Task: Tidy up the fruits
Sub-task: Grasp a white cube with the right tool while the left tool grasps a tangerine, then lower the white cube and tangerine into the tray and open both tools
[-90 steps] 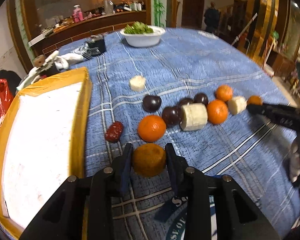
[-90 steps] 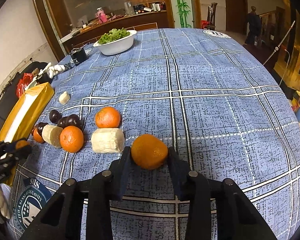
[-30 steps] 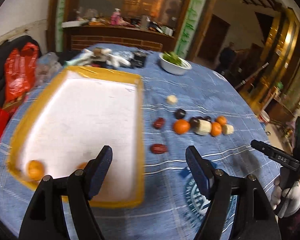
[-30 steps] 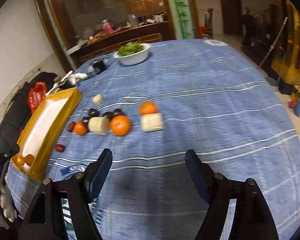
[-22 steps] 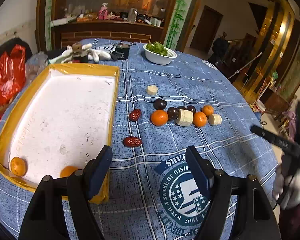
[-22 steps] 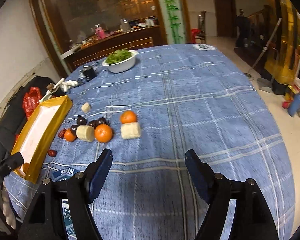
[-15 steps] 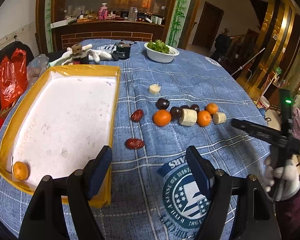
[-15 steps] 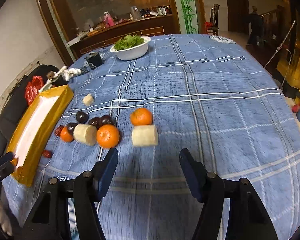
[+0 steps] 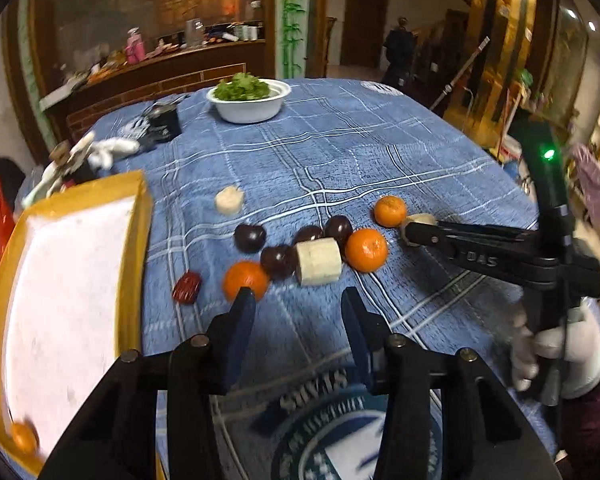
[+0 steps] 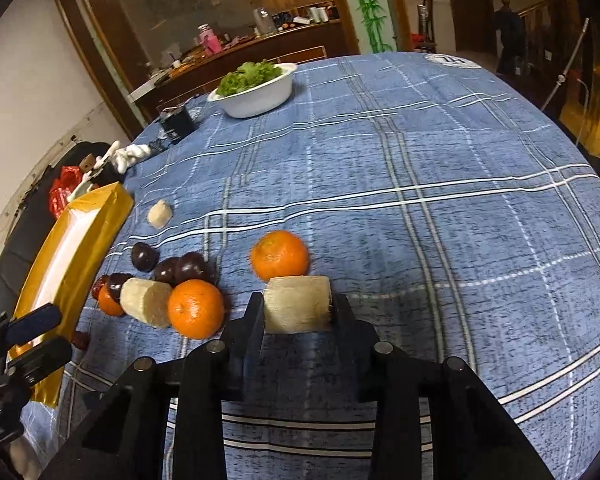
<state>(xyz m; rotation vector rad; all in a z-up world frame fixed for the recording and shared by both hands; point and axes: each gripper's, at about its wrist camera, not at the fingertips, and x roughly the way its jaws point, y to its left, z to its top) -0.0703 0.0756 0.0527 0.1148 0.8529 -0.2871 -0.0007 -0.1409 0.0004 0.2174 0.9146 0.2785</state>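
Note:
Fruits lie on a blue checked tablecloth: tangerines, dark plums, pale banana chunks and red dates. My right gripper (image 10: 298, 310) has its jaws against both ends of a banana chunk (image 10: 297, 309), just in front of a tangerine (image 10: 280, 255). My left gripper (image 9: 298, 312) is open and empty, low over the cloth, with a tangerine (image 9: 245, 280) at its left fingertip and a banana chunk (image 9: 318, 261) ahead. A yellow-rimmed white tray (image 9: 134, 236) lies at the left; one tangerine (image 9: 22, 438) sits in its near corner.
A white bowl of greens (image 9: 249, 100) stands at the far side of the table. A black box (image 9: 163, 122) and white gloves (image 9: 108, 150) lie at the far left. A lone banana chunk (image 9: 229, 200) lies near the tray's far corner.
Both grippers have come down and forward to the fruit row. The right jaws have narrowed onto the banana chunk. The left jaws have narrowed a little and stay empty.

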